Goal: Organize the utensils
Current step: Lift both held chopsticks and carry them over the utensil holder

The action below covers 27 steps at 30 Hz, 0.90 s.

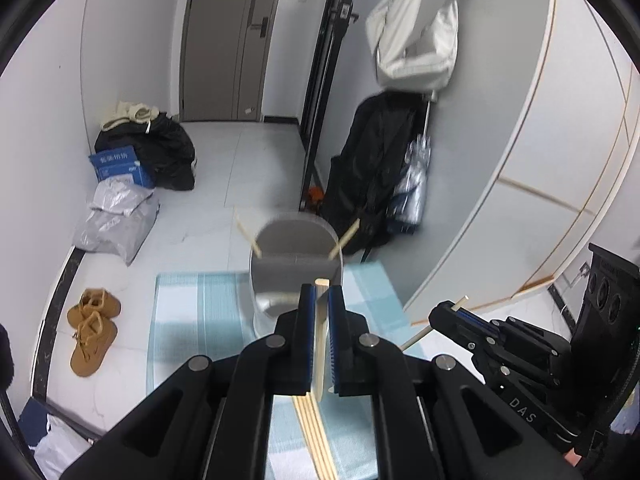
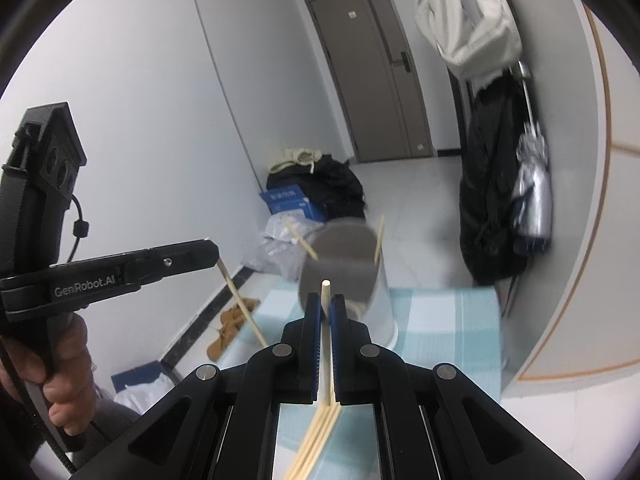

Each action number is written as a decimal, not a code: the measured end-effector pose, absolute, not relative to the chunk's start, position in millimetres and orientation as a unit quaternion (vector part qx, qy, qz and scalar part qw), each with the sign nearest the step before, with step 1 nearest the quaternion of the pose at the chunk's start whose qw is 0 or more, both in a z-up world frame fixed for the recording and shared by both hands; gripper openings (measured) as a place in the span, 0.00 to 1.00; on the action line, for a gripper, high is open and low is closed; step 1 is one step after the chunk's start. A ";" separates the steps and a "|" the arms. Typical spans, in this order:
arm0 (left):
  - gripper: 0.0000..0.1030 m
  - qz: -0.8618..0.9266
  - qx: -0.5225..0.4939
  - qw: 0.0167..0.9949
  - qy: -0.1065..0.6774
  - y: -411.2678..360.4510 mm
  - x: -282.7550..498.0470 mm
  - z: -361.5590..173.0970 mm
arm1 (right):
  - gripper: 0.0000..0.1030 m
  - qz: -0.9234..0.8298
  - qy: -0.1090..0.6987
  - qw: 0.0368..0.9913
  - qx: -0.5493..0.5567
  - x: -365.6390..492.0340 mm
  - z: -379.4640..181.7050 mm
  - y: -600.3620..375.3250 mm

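Two sets of tongs, both clamped: my left tongs (image 1: 319, 300) grip one wooden chopstick (image 1: 320, 344), right tongs (image 2: 326, 312) grip another chopstick (image 2: 327, 344). Just beyond, a white cup (image 1: 296, 280) stands on the blue checked mat (image 1: 192, 320) w/ two sticks (image 1: 249, 236) already leaning inside. More loose chopsticks (image 1: 314, 436) lie nearer on the mat.

Both wrist cameras sat close behind own fingers, angled downward; shared grey cup (image 1: 296, 264) (image 2: 344, 268) at frame centre, door (image 1: 232, 40) (image 2: 376, 72) beyond.
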<state>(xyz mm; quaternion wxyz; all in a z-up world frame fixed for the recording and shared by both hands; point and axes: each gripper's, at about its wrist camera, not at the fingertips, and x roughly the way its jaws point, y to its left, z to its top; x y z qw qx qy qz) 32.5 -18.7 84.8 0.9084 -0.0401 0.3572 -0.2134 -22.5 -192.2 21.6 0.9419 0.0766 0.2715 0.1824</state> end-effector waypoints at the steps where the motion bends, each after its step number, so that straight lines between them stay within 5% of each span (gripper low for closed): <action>1: 0.02 -0.215 -0.043 0.908 0.356 -18.2 35.5 87.9 | 0.04 0.184 0.268 0.943 0.077 -19.0 29.2 -192.8; 15: 0.02 -0.217 -0.042 0.925 0.309 -23.6 108.4 145.1 | 0.04 0.177 0.241 0.952 0.063 67.9 111.4 -191.9; 27: 0.02 -0.229 -0.058 0.908 0.346 -20.2 168.5 105.0 | 0.04 0.167 0.265 0.948 0.050 131.4 92.1 -193.5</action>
